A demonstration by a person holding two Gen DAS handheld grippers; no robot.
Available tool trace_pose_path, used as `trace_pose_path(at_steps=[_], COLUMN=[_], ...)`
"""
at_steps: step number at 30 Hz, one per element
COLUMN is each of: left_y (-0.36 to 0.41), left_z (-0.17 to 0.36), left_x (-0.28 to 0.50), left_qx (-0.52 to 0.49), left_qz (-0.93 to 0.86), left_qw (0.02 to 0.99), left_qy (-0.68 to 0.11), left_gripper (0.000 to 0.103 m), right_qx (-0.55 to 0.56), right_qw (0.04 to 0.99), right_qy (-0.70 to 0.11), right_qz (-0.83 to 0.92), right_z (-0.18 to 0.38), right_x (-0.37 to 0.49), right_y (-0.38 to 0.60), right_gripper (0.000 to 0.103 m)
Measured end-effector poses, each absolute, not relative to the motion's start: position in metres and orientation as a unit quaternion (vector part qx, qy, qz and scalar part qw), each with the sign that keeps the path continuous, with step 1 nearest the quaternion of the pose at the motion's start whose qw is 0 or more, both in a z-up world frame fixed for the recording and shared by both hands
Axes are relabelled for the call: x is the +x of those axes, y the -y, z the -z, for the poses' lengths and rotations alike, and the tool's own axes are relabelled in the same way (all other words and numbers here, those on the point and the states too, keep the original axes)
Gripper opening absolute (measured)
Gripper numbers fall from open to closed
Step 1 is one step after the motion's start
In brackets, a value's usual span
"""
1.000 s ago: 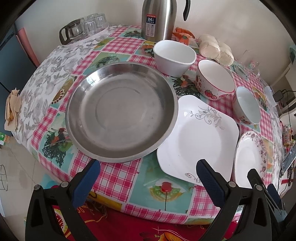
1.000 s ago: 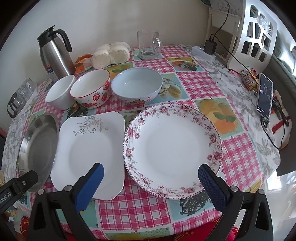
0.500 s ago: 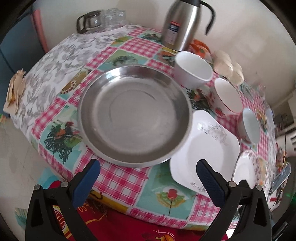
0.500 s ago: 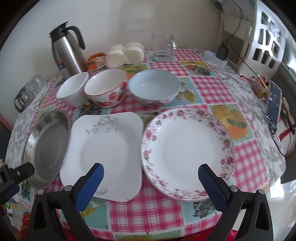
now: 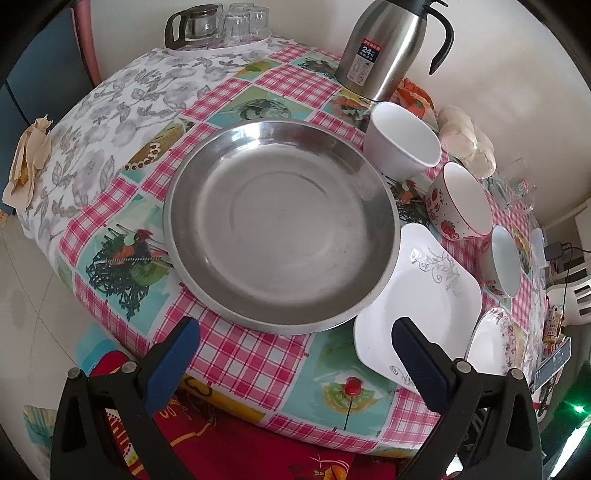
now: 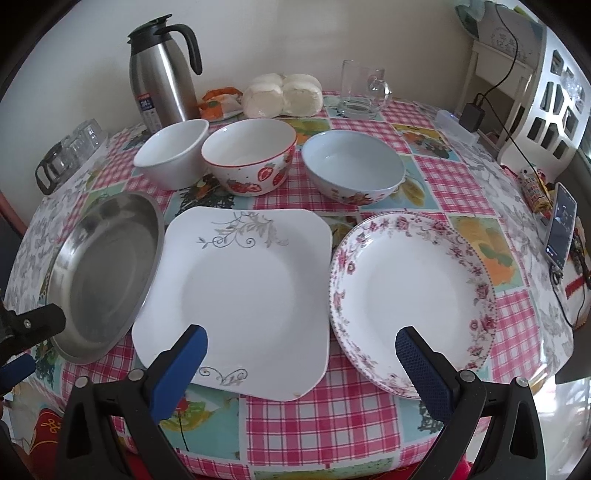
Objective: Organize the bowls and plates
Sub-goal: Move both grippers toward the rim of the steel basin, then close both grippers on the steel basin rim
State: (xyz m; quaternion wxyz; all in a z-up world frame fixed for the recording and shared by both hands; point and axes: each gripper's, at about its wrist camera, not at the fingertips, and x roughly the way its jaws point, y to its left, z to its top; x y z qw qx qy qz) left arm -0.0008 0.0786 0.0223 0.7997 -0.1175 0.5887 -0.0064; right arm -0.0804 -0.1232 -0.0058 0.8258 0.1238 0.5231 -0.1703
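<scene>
A steel plate [image 5: 280,229] lies at the table's left, also in the right wrist view [image 6: 107,273]. Beside it lie a square white plate [image 6: 243,291] [image 5: 417,310] and a round floral plate [image 6: 410,295] [image 5: 491,343]. Behind them stand a white bowl [image 6: 173,155] [image 5: 402,144], a strawberry bowl [image 6: 251,158] [image 5: 461,203] and a pale blue bowl [image 6: 351,166] [image 5: 502,266]. My left gripper [image 5: 295,354] is open and empty at the near edge, before the steel plate. My right gripper [image 6: 301,360] is open and empty over the near edges of the square and floral plates.
A steel thermos [image 6: 160,74] [image 5: 384,48] stands at the back. Steamed buns [image 6: 280,96], a glass mug [image 6: 364,92], a tray of glasses [image 5: 218,26] and a phone [image 6: 561,225] sit around the table rim. The checked tablecloth [image 6: 332,424] hangs over the near edge.
My left gripper has swung left, so the steel plate is now centred before it. My right gripper has moved left, from the floral plate toward the square plate. Both stay open.
</scene>
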Motion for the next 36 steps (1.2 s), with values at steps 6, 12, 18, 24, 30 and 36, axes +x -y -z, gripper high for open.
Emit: trace_pose_path(at_steps=[6,12,18,24,30,36], left_y=[-0.088,-0.114,-0.157,-0.174,-0.183,-0.187], left_z=[-0.015,-0.006,0.012,0.017,0.014,0.004], left_x=[0.01,0.029,0.044,0.055,0.066,0.078], left_qx=[-0.13,-0.125,-0.148,-0.153,-0.134,-0.129], left_qz=[0.011,-0.012,-0.038,-0.047,-0.062,-0.068], left_qw=[0.788,0.792,0.789,0.803,0.827,0.845], left_qy=[-0.602,-0.598,-0.595,-0.575,-0.542,-0.514], left_gripper=[0.103,0.103,0.103,0.103,0.103,0.103], right_qx=[0.124,0.119,0.127,0.115,0.104,0.106], right_qw=[0.824,0.83,0.844,0.862,0.863,0.867], right_qy=[-0.527,-0.522,-0.5,-0.477,-0.482,-0.479], right_qz=[0.169,0.155,0.144,0.13,0.113,0.084], right_z=[0.014,0.017,0.017,0.015,0.026,0.032], right_x=[-0.073,-0.059,-0.041,-0.023,-0.006,0.007], right_y=[0.117,0.107,0.097,0.084,0.074,0.064], right_gripper=[0.103,0.103,0.103,0.103,0.103,0.096])
